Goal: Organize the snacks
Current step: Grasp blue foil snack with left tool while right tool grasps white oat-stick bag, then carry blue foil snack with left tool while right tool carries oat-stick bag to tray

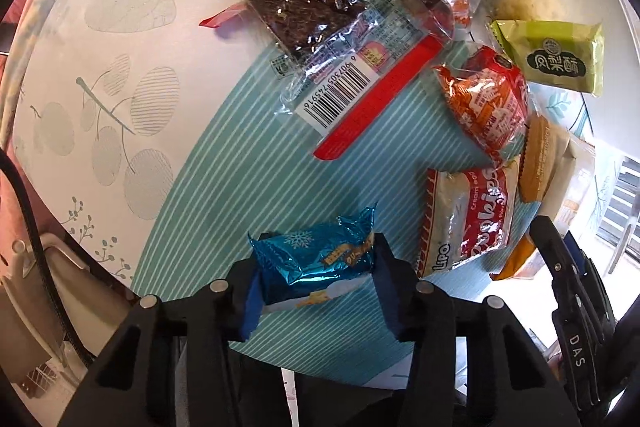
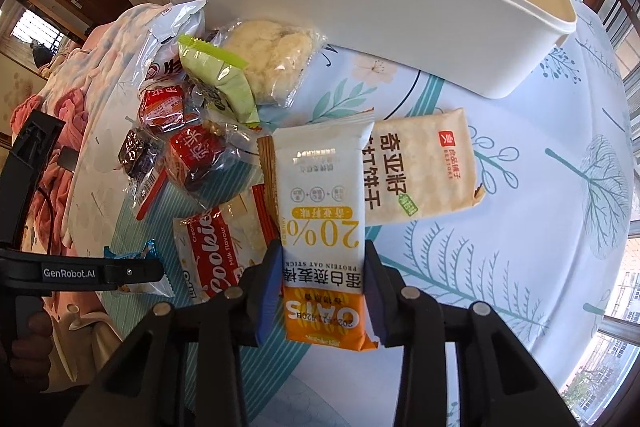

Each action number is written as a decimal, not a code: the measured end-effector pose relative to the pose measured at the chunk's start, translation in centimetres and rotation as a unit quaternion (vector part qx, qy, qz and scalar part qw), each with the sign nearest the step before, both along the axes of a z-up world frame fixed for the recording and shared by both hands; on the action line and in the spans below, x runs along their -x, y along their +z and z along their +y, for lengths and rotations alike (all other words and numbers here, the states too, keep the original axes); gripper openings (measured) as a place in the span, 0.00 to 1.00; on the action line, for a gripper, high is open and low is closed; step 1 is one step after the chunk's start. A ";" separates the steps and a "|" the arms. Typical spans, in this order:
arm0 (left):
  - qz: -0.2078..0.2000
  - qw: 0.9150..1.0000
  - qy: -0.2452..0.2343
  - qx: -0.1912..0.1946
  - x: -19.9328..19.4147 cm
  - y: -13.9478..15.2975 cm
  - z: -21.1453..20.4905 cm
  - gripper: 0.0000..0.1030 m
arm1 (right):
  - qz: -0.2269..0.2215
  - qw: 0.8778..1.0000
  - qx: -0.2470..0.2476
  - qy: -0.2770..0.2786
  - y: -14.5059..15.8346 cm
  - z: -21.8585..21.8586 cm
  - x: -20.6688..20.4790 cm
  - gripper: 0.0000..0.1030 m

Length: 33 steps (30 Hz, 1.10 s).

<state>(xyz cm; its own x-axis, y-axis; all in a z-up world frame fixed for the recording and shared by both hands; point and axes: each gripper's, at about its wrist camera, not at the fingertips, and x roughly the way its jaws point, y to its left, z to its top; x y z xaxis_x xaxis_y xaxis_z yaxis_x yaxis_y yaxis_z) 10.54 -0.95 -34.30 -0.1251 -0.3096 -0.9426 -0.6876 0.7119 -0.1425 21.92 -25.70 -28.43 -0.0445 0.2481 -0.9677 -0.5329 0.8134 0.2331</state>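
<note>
The left claw (image 1: 316,279) is closed narrow on a blue foil snack (image 1: 316,259): its blue pads press the packet's two short ends, so the packet lies crosswise between the jaws at six o'clock in the left wrist view, low over the striped counter (image 1: 224,187). That end-to-end pinch probably keeps the puffy foil from slipping.

The right claw (image 2: 324,287) holds an oat stick packet (image 2: 322,211) by its orange lower end, gripped across the narrow width so the long body points away toward twelve o'clock, where the white bin (image 2: 360,23) stands with several packets already inside. Held this way it seems ready to be dropped in lengthwise.

Still loose on the counter are the cookies packet (image 1: 468,215) at three o'clock of the blue snack, the green pastry packet (image 1: 556,55) and a cracker pack (image 2: 424,167) just beside the oat stick.
</note>
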 end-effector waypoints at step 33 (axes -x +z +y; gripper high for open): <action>-0.096 0.994 -0.035 -0.037 1.2 13.2 -0.7 0.43 | -0.064 0.992 -0.103 0.033 9.6 6.0 2.5 0.36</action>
